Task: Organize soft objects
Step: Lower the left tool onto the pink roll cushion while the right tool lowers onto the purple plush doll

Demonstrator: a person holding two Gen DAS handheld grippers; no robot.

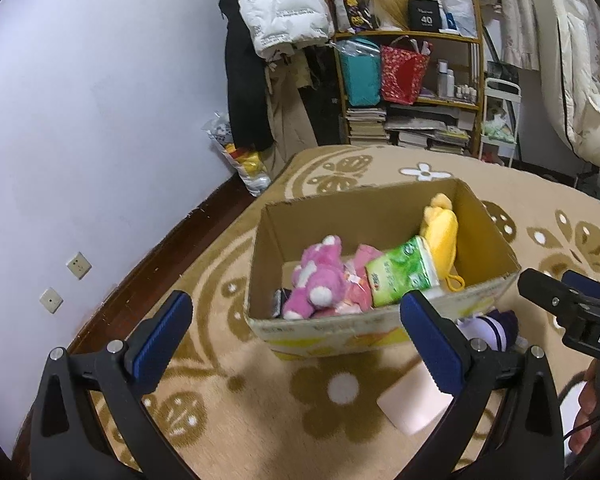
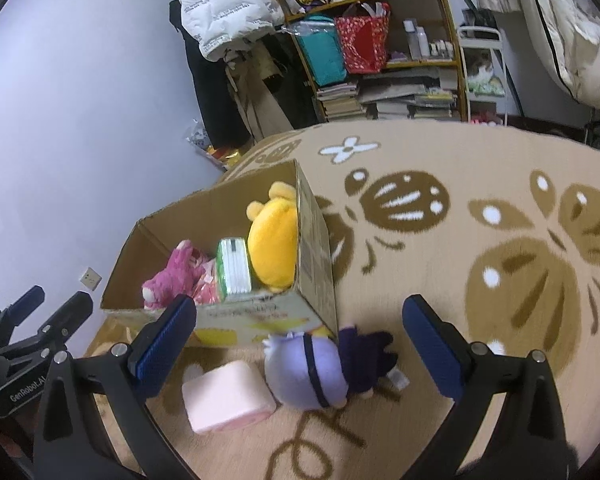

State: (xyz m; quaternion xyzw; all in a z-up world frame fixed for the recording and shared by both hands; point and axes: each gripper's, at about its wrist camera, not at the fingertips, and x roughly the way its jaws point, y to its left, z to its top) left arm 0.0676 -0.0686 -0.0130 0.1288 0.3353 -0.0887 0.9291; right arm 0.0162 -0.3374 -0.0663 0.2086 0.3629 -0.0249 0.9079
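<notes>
A cardboard box [image 1: 340,330] [image 2: 316,264] stands on the carpet. It holds a pink plush [image 1: 316,280] [image 2: 168,276], a green tissue pack [image 1: 404,276] [image 2: 234,266] and a yellow plush [image 1: 442,236] [image 2: 272,252]. A lilac and dark purple plush [image 2: 320,368] [image 1: 496,324] and a pale pink soft block [image 2: 226,396] [image 1: 414,404] lie on the carpet in front of the box. My left gripper [image 1: 296,316] is open and empty, above the box's near side. My right gripper [image 2: 300,320] is open and empty, above the lilac plush.
A patterned beige carpet [image 2: 440,160] covers the floor. A crowded shelf [image 1: 412,72] with bags and books, hanging coats [image 1: 260,60] and a bed edge [image 1: 572,80] stand at the back. A white wall [image 1: 100,120] with sockets is at the left.
</notes>
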